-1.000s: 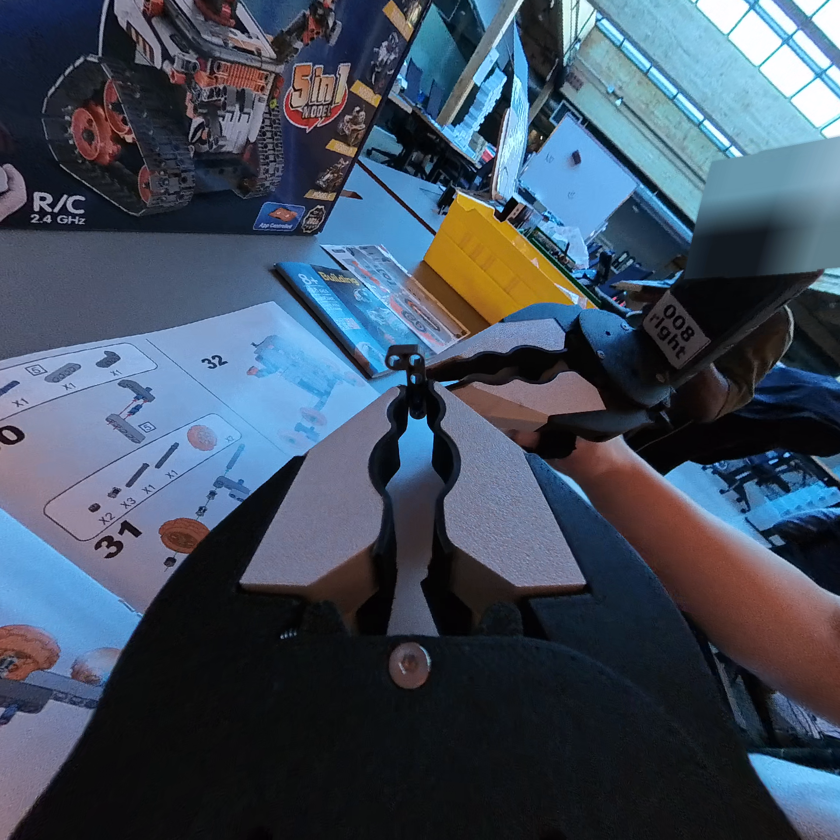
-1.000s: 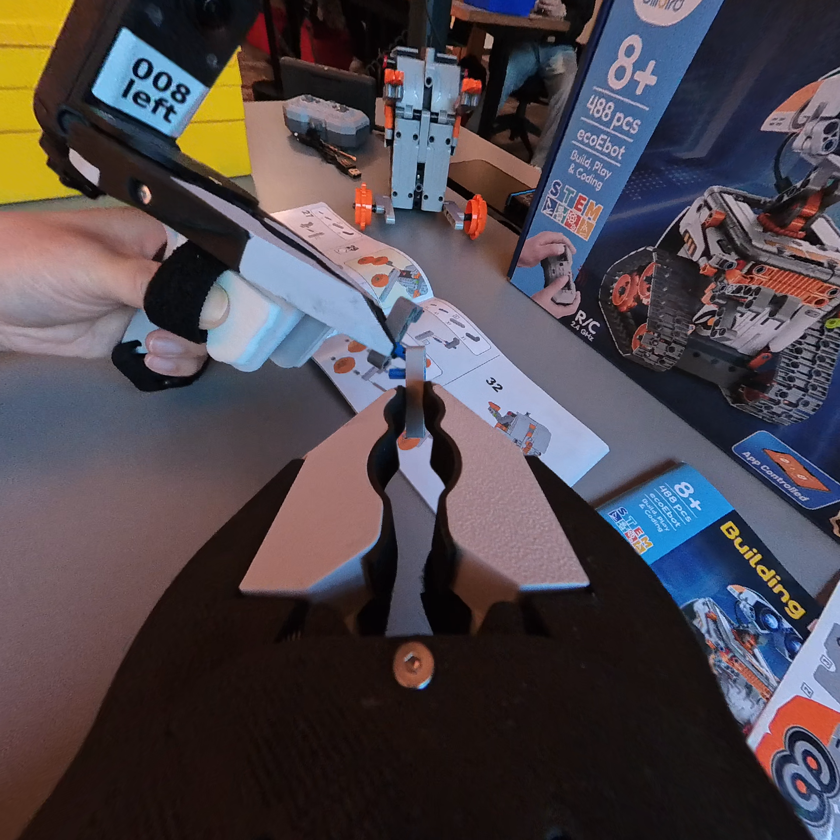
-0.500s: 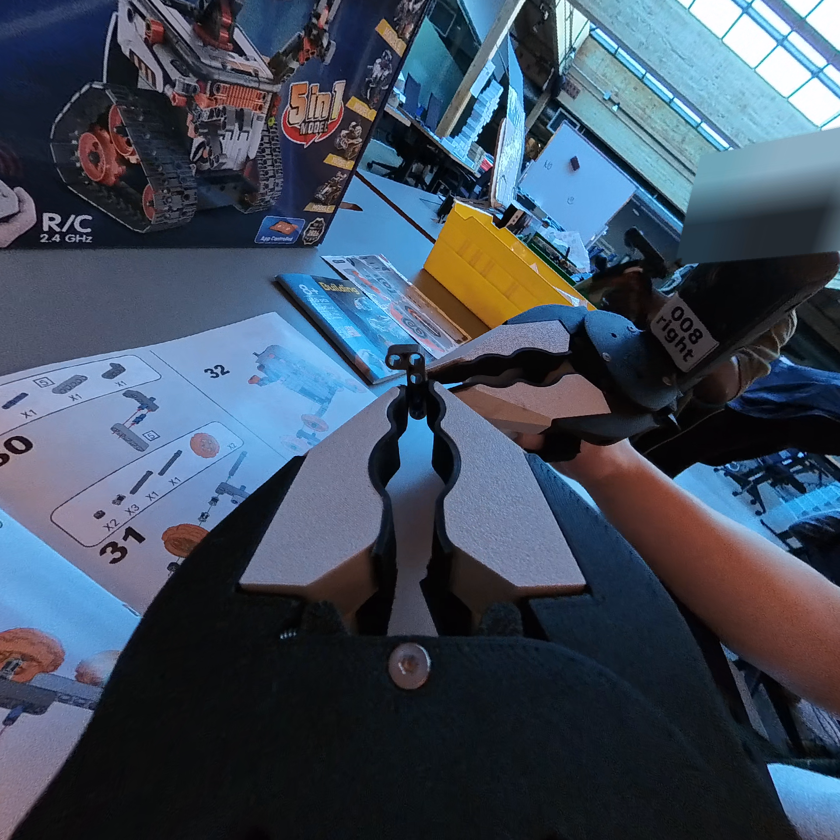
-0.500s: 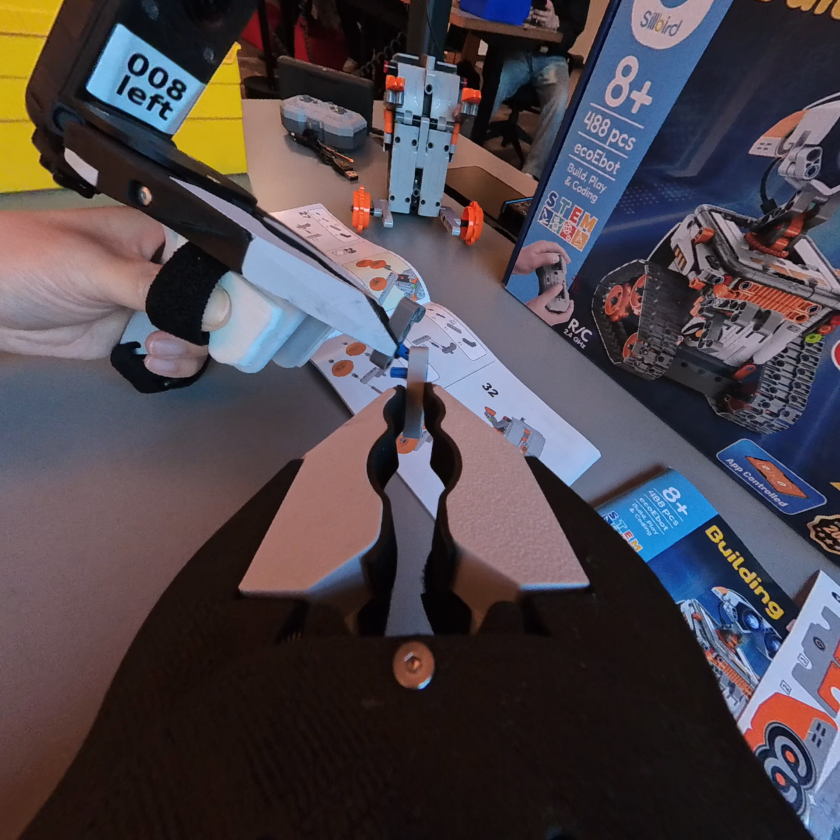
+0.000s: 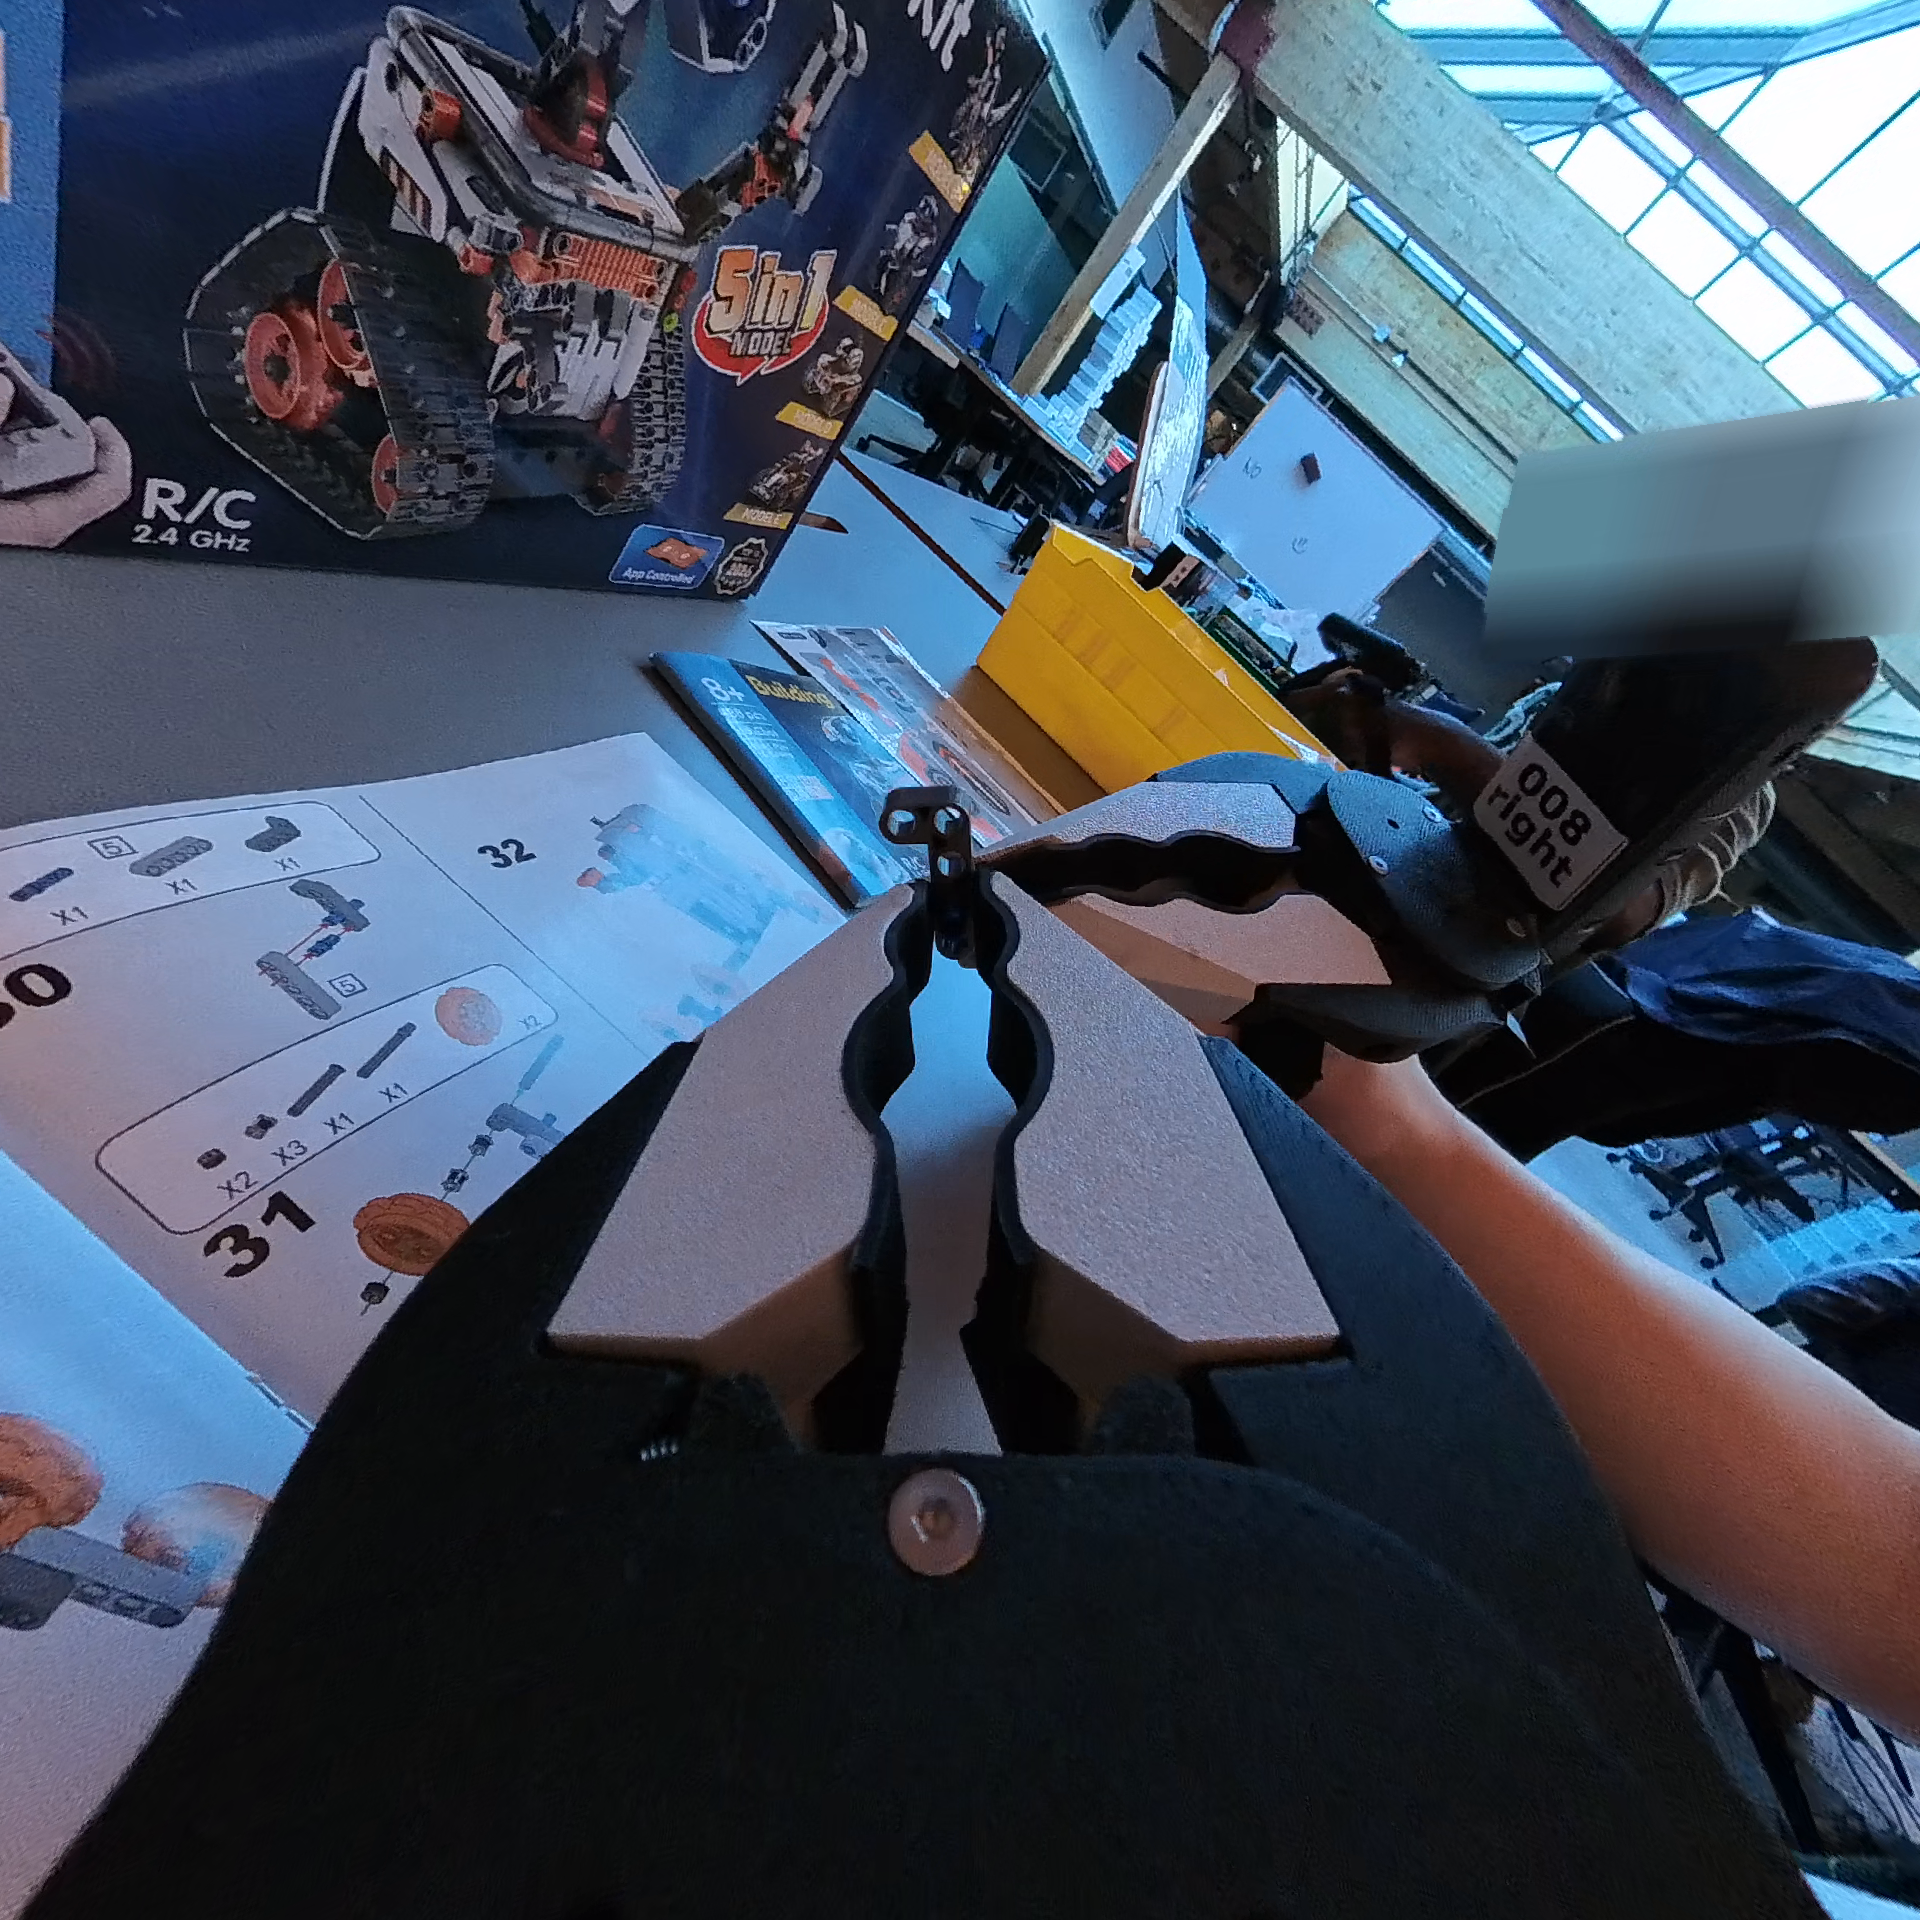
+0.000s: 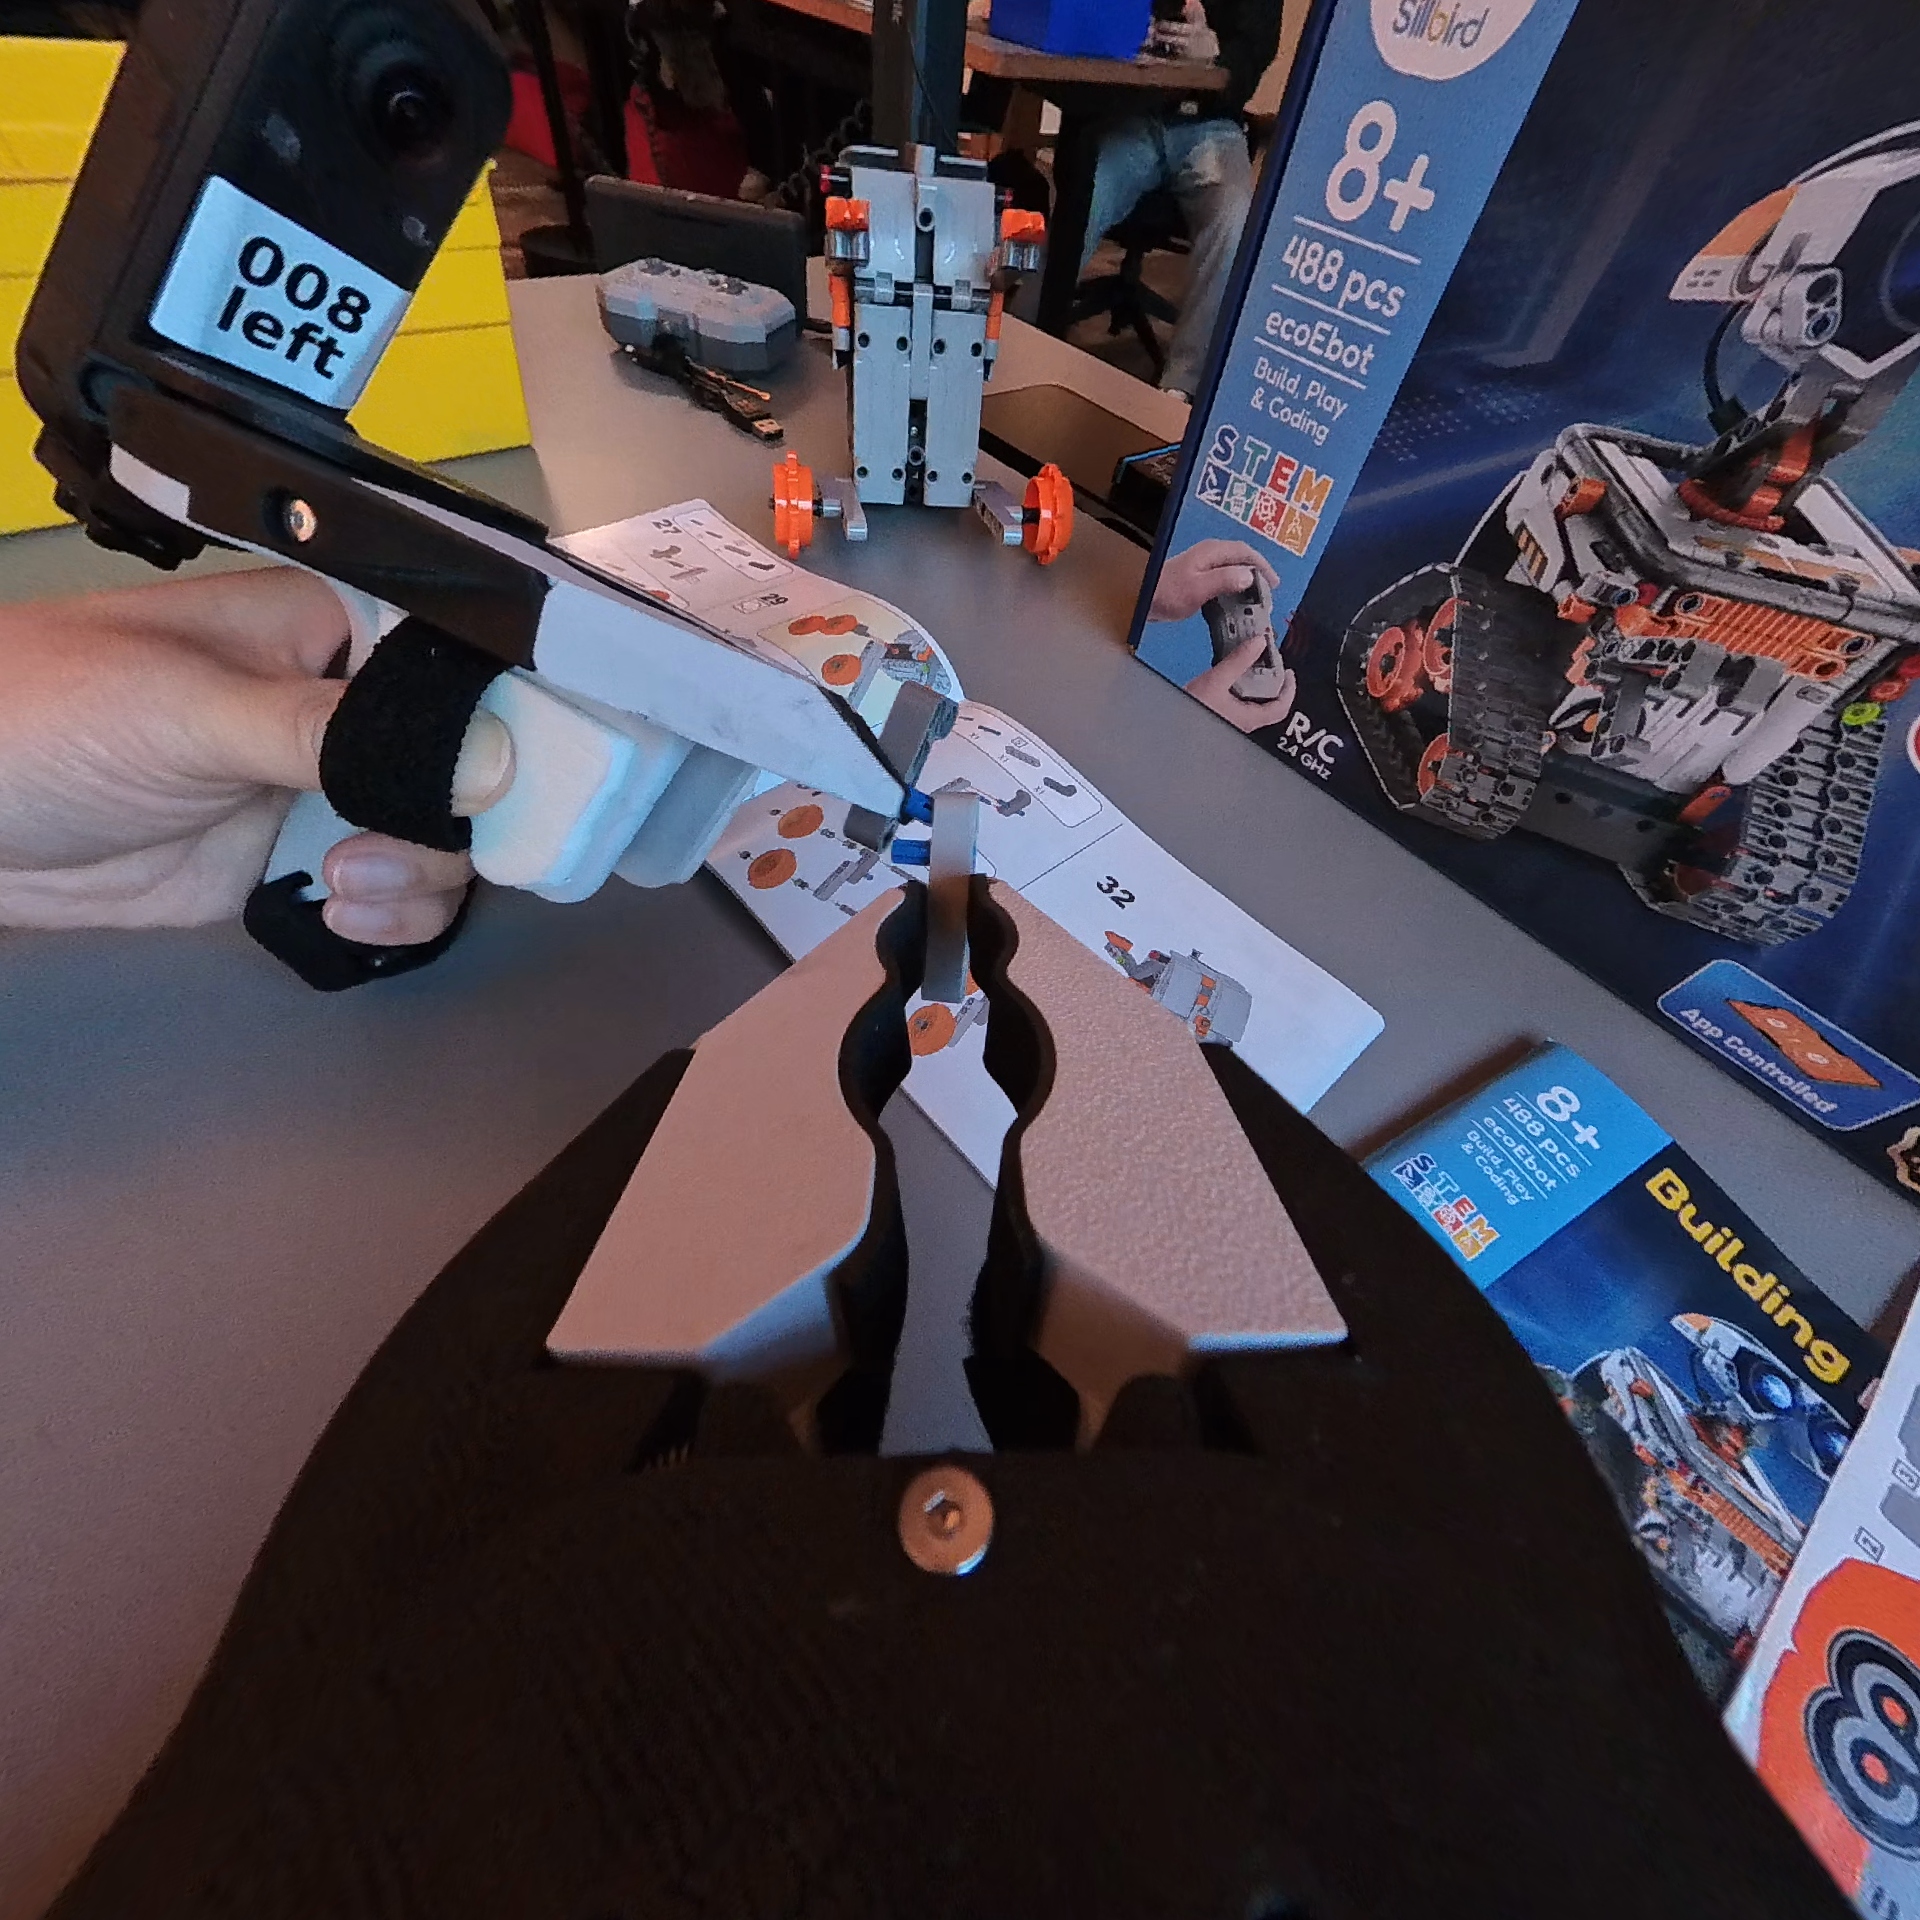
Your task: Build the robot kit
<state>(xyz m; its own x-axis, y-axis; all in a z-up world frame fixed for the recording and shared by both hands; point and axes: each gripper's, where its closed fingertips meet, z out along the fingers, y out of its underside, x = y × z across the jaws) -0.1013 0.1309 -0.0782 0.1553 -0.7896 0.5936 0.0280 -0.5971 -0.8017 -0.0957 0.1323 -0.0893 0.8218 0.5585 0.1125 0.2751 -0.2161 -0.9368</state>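
Both views have drifted a little vs. a sec ago, so the big toy box (image 6: pixel 1558 499) sits more to the right in the left wrist view & higher in the right wrist view; tongs themselves barely shifted, still tip to tip above the open instruction sheet (image 5: pixel 343 997). Left tongs (image 5: pixel 948 904) pressed together, pinching a small dark L-shaped beam (image 5: pixel 930 831) w/ holes; from the right wrist view it reads as a grey angled piece w/ a blue pin (image 6: pixel 914 805) poking toward the other part. Right tongs (image 6: pixel 948 914) also closed, pinching a flat grey beam (image 6: pixel 951 894) upright, its top just beside that blue pin; contact can't be told. Farther back on the grey tabletop (image 6: pixel 312 1195): part-built grey & orange model (image 6: pixel 914 364), grey battery unit (image 6: pixel 707 312). Right side: blue booklet (image 6: pixel 1662 1278), yellow bin (image 5: pixel 1122 665) beyond it.
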